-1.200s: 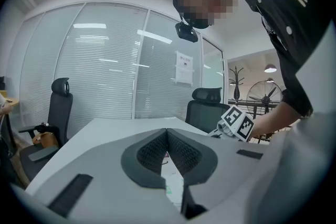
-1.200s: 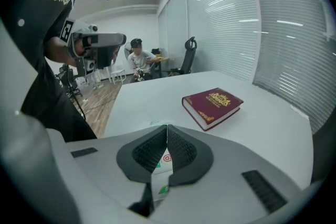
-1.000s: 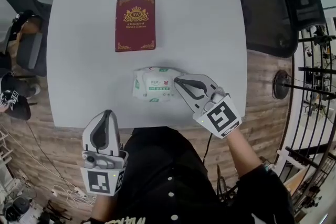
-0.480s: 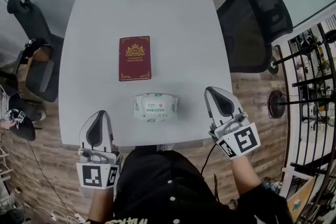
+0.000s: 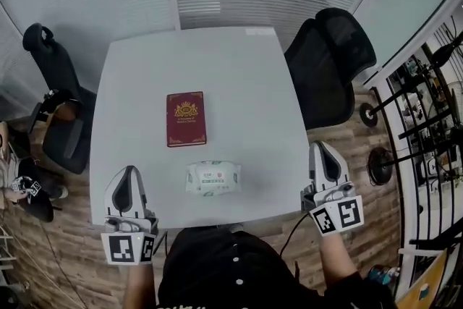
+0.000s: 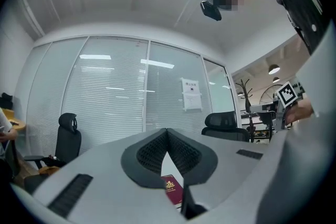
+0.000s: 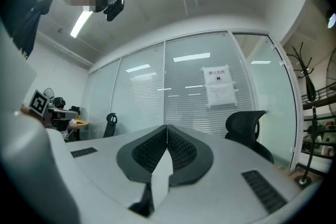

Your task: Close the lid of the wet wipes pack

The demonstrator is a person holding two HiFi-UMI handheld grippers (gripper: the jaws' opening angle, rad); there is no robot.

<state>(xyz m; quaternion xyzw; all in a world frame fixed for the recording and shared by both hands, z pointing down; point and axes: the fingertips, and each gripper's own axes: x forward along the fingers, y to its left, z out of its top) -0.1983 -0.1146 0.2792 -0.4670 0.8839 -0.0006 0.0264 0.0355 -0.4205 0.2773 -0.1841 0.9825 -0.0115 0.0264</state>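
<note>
Head view: white table point(image 5: 246, 69), wood floor point(image 5: 69, 221)

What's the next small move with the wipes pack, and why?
Probably just lower both to rest: the wet wipes pack lies on the table with its lid looking flat, and the left gripper and right gripper, both shut and empty, are off it.

wipes pack point(image 5: 212, 178) lid too small to tell, book point(image 6: 171, 189) partly hidden
</note>
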